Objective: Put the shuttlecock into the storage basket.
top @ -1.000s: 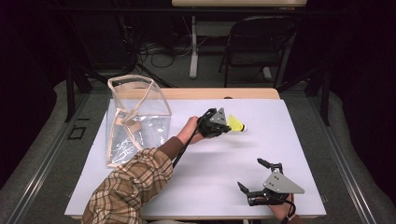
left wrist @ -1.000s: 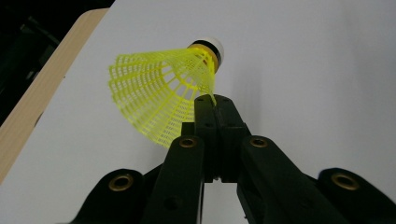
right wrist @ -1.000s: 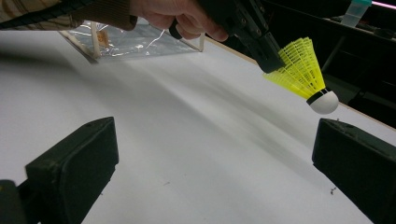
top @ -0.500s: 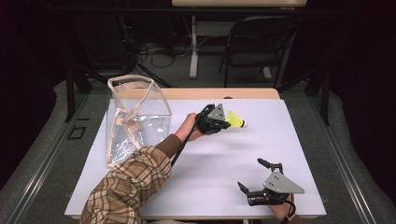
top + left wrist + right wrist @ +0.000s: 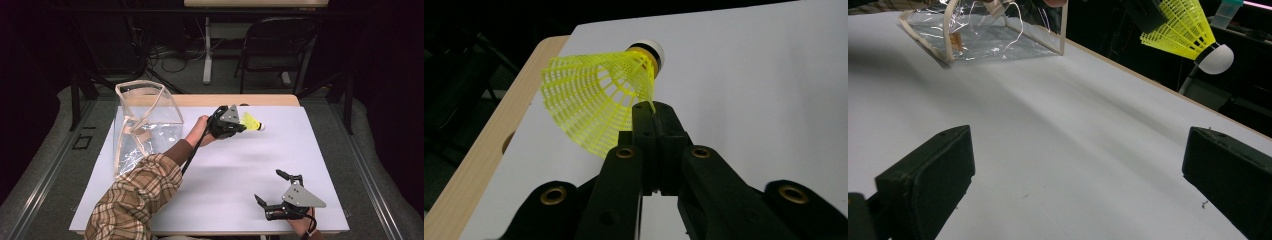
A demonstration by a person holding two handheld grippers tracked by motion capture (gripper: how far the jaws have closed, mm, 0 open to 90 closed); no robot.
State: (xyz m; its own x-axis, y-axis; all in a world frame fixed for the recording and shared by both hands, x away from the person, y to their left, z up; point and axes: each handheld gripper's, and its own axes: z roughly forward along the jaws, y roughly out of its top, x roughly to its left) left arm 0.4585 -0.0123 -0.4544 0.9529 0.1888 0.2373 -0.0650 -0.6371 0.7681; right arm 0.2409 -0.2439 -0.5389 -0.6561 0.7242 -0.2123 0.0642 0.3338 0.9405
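A yellow shuttlecock (image 5: 252,123) with a white cork tip hangs a little above the white table (image 5: 235,165), near its far edge. My left gripper (image 5: 237,125) is shut on the rim of its mesh skirt (image 5: 594,102); the cork (image 5: 649,49) points away from the jaws. In the right gripper view the shuttlecock (image 5: 1188,30) floats at the top right. My right gripper (image 5: 272,187) rests at the near right of the table, open, with nothing between its fingers (image 5: 928,175).
A clear plastic bag (image 5: 142,122) with beige trim stands open at the far left of the table (image 5: 998,30). A wooden strip (image 5: 225,100) runs along the far edge. A folding chair (image 5: 277,45) and cables lie beyond.
My left gripper has carried the shuttlecock slightly farther and higher. The right gripper has stayed put.
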